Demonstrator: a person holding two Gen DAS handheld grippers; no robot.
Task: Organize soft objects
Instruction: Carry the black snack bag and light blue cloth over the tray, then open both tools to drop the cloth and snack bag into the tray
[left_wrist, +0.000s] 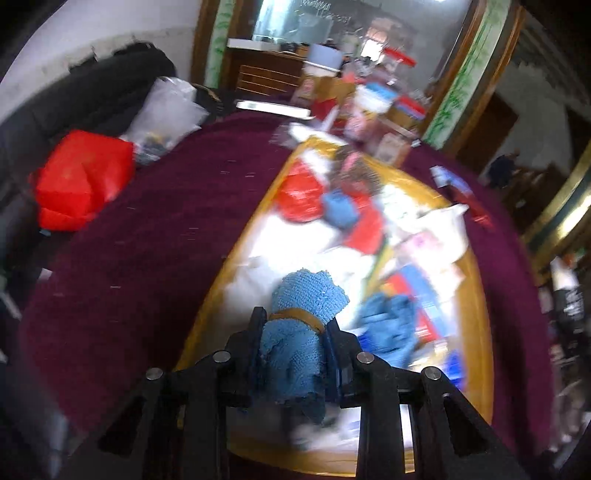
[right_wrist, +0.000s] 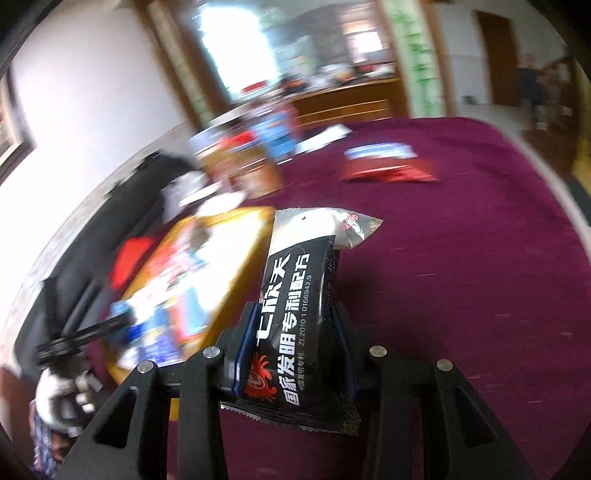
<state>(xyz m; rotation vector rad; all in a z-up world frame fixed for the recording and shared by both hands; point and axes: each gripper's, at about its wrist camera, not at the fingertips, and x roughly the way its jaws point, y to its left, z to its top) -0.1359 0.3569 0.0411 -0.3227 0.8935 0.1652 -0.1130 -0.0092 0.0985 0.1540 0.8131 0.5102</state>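
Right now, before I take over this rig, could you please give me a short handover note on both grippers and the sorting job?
Left gripper: a rolled blue towel sits between its fingers, over the yellow tray. Whether the pads still press on it is unclear.
Right gripper: shut on a black packet, held over the purple tablecloth, beside the tray.
Things: the tray still holds a blurred heap, including another blue cloth and red bags. A red packet lies farther off on the cloth.
Done: two items picked up.
Left: set both down, then likely sort the rest of the heap.
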